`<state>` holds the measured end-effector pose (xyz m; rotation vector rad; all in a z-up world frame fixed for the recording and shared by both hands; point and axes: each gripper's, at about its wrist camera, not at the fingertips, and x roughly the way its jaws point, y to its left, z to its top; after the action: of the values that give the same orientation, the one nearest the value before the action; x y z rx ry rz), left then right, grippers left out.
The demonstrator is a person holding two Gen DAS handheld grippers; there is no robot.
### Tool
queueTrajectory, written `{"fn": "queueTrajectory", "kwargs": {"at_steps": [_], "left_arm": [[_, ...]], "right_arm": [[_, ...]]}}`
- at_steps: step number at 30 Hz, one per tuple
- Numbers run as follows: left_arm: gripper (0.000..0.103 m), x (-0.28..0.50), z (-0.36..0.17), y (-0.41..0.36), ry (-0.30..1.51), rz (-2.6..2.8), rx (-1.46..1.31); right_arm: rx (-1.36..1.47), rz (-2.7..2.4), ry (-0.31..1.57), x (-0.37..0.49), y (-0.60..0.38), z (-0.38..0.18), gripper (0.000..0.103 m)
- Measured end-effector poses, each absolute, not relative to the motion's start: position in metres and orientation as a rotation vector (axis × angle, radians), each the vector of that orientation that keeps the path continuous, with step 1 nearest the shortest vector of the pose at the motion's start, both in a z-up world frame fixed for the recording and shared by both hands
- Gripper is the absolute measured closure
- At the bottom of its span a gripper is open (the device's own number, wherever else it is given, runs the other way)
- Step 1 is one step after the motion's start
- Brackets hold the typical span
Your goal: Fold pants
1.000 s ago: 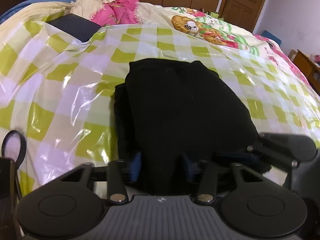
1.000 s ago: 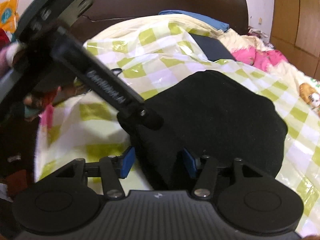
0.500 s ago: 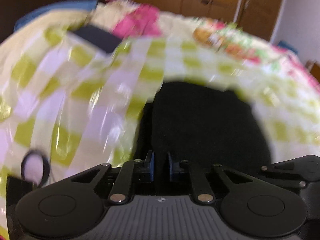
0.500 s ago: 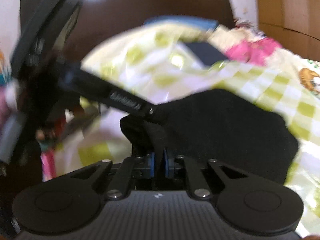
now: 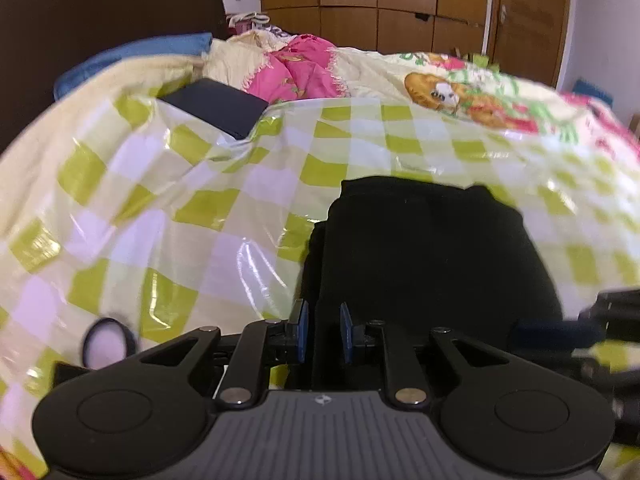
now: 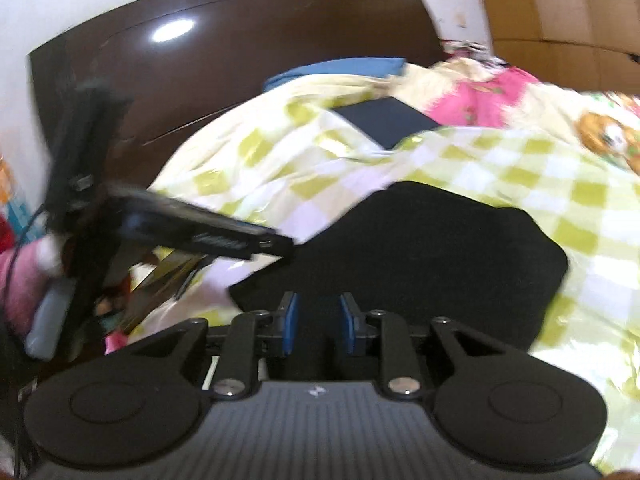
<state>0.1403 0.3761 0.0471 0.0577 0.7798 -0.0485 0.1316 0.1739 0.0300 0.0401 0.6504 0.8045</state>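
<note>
The black pants (image 5: 428, 252) lie folded into a compact stack on the green-and-white checked plastic sheet (image 5: 192, 208) over the bed. They also show in the right wrist view (image 6: 432, 256). My left gripper (image 5: 323, 334) is at the stack's near edge, its blue pads a small gap apart with dark cloth between them. My right gripper (image 6: 318, 326) is at another near edge of the stack, pads likewise slightly apart over black cloth. Whether either one pinches cloth is unclear.
A dark flat folded item (image 5: 216, 106) lies on the bed beyond the sheet, beside pink bedding (image 5: 304, 72). A dark headboard (image 6: 224, 48) stands behind. A black ring (image 5: 108, 344) lies on the sheet at near left. Wooden wardrobes (image 5: 400, 4) line the far wall.
Both grippers went from wide open to nearly shut on the near edge of the stack, then opened a little. Both have drawn back and risen slightly, and the views are blurred.
</note>
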Motion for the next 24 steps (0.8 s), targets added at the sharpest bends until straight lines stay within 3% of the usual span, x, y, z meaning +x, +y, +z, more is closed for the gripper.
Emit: {"fn": "queueTrajectory", "kwargs": {"at_steps": [5, 13, 20, 22, 23, 24], "left_arm": [[0.067, 0.151, 0.023, 0.358, 0.852, -0.029, 0.182], [0.067, 0.156, 0.022, 0.358, 0.863, -0.04, 0.157], [0.066, 0.157, 0.023, 0.358, 0.877, -0.008, 0.111], [0.066, 0.155, 0.025, 0.355, 0.874, 0.01, 0.107], [0.065, 0.153, 0.027, 0.354, 0.872, 0.017, 0.105], [0.065, 0.151, 0.029, 0.353, 0.87, 0.021, 0.102]], "right_arm": [[0.066, 0.716, 0.692, 0.139, 0.159, 0.023, 0.077], [0.049, 0.725, 0.714, 0.124, 0.148, 0.018, 0.075], [0.025, 0.696, 0.806, 0.143, 0.167, -0.003, 0.093], [0.01, 0.695, 0.8, 0.143, 0.165, 0.005, 0.09], [0.01, 0.694, 0.791, 0.141, 0.164, 0.011, 0.082], [0.009, 0.695, 0.777, 0.137, 0.162, 0.015, 0.081]]}}
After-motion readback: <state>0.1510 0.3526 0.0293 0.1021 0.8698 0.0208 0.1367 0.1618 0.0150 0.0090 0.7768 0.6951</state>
